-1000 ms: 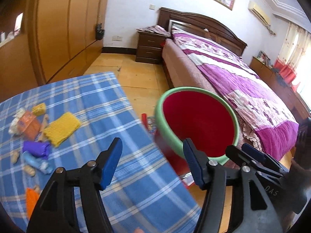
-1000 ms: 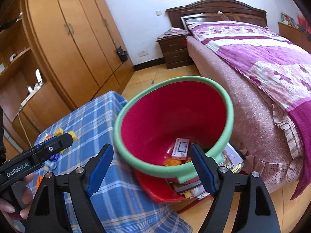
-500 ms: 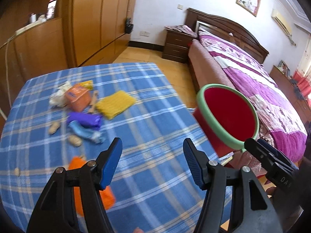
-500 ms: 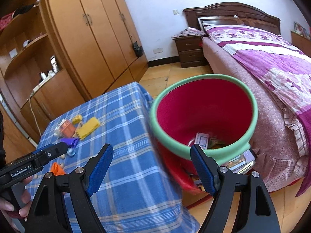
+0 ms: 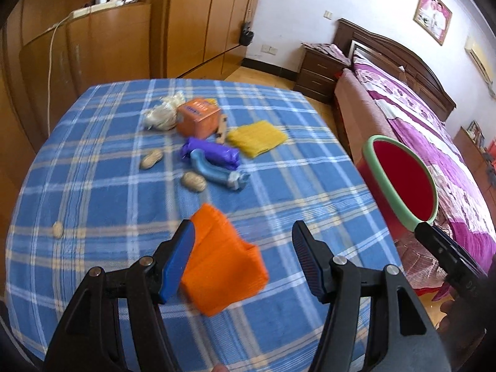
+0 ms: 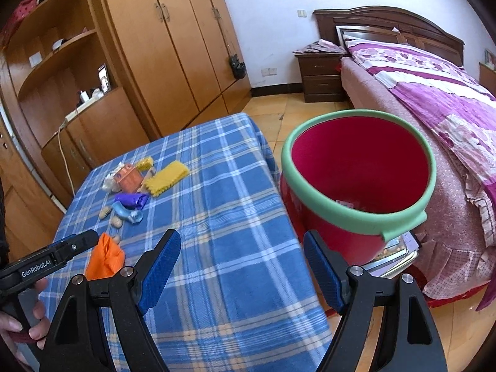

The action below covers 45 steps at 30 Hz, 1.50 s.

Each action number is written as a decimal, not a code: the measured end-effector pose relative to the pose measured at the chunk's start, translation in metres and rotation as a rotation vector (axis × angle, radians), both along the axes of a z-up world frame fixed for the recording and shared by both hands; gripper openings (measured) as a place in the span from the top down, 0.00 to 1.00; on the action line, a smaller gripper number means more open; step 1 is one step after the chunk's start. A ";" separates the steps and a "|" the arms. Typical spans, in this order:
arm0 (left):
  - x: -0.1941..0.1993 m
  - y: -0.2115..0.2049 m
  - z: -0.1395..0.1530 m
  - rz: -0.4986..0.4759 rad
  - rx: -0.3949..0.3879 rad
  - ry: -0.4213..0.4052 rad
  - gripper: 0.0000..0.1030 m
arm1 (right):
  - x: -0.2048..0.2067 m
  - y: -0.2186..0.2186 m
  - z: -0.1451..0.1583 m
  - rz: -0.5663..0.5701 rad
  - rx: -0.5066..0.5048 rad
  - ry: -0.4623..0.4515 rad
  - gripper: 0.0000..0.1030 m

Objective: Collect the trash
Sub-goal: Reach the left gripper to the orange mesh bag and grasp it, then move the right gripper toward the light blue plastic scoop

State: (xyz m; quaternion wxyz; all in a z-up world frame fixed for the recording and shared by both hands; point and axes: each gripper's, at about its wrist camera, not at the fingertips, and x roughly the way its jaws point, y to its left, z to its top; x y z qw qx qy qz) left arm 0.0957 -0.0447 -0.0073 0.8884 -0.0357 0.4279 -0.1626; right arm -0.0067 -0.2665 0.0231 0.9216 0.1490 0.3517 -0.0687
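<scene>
**Both grippers open above the checked table, trash spread out, bin at the table's edge**

The only clear writing is "GenRobot.AI", white on the black body of the left gripper (image 6: 77, 245) as the right wrist view shows it, held in a hand (image 6: 23, 325) at the lower left. The orange carton (image 5: 198, 117) carries print on its top face, too blurred to read.

The left gripper (image 5: 243, 260) hangs over the blue plaid tablecloth (image 5: 93, 186) with its blue-padded jaws spread wide and nothing between them; the orange knitted cloth (image 5: 223, 266) lies just beyond and under its left pad. Further off sit the rest of the trash — a purple wrapper (image 5: 214, 153) touching a light blue tube (image 5: 217, 173), two peanuts (image 5: 151, 159) either side, a yellow knitted cloth (image 5: 257, 138), a pale plastic bundle (image 5: 164, 114) against the carton, and a lone small nut (image 5: 57, 229) near the left edge.

The right gripper (image 6: 241, 269) is likewise open and empty. Its view alone looks down into the red bin with a green rim (image 6: 359, 186) standing beside the table's right edge, by the bed (image 6: 434, 93), with some paper scraps at the bottom; the left wrist view shows only the bin's mouth edge-on — and a framed photo (image 5: 432, 15) on the wall.
</scene>
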 end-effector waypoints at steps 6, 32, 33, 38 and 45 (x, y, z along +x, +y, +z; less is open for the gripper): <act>0.001 0.010 -0.014 0.020 0.002 0.032 0.37 | 0.000 0.009 -0.005 0.009 0.000 0.019 0.20; 0.005 0.023 -0.048 0.055 -0.036 0.109 0.59 | 0.003 0.019 -0.014 0.038 0.010 0.050 0.20; 0.005 0.023 -0.048 0.052 -0.040 0.105 0.65 | 0.004 0.020 -0.014 0.039 0.010 0.050 0.20; 0.004 0.027 -0.042 0.036 -0.072 0.081 0.81 | 0.010 0.024 -0.014 0.050 0.005 0.060 0.20; 0.010 0.037 -0.028 0.055 -0.046 0.013 0.82 | 0.025 0.038 -0.014 0.094 -0.022 0.066 0.20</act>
